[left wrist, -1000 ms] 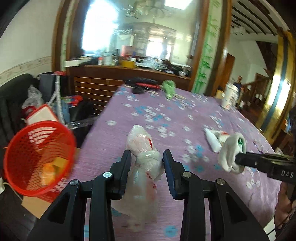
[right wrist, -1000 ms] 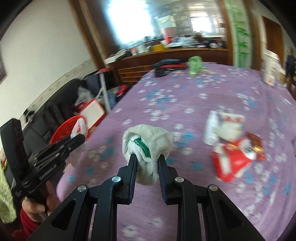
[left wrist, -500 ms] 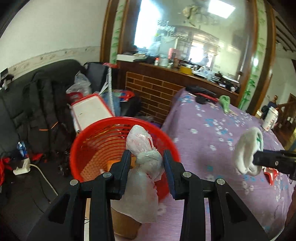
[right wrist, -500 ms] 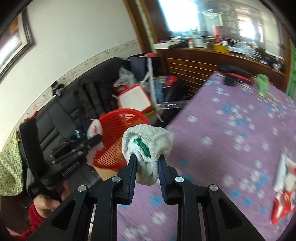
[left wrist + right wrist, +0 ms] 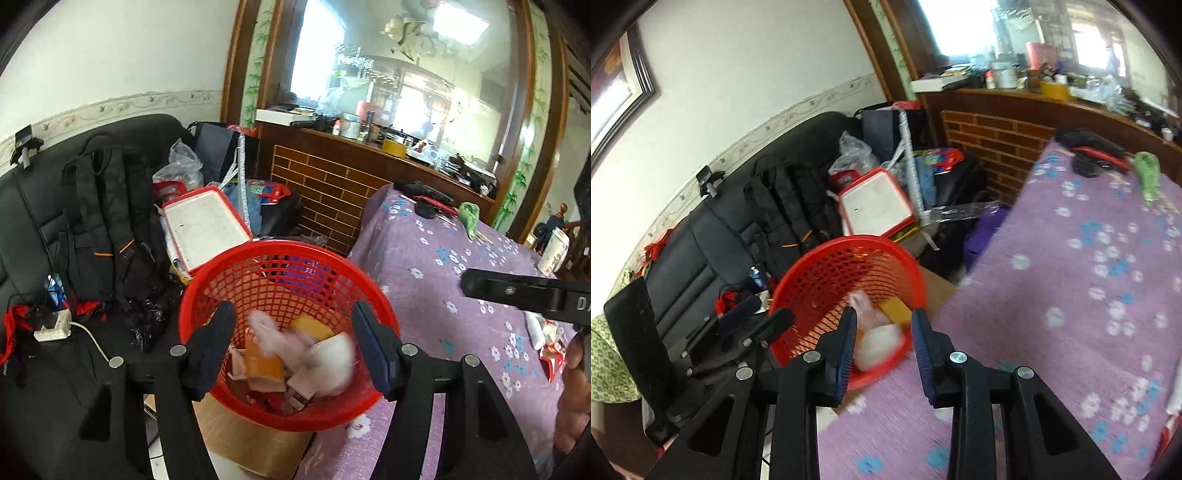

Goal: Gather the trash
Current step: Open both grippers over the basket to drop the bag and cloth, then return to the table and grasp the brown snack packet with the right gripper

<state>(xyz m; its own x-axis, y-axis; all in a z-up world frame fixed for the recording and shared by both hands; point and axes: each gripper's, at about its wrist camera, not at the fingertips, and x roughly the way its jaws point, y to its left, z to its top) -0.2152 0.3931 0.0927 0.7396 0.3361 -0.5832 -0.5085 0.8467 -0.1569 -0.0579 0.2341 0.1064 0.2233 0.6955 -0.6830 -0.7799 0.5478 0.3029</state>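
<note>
A second ago both tools were over the purple table with trash pinched in them; now both hang over the red basket [image 5: 288,332] and their loads have dropped into it. On the left, the left gripper [image 5: 291,347] has its jaws opening, nothing between them, and the plastic bag [image 5: 266,328] it carried is a blurred pale shape inside the basket. Just right of it lies the white wad [image 5: 332,358], beside an orange carton. The right gripper [image 5: 882,339] has jaws opening too, standing fairly narrow and empty, above the basket's near rim.

The basket sits on a cardboard box [image 5: 251,435] just beside the table edge [image 5: 960,295]; a knock from either tool could tip it and spill everything.

The bag is too blurred to give a firm axis; it seems stretched from upper left to lower right.

More wrappers [image 5: 546,339] wait on the table, far right.
</note>
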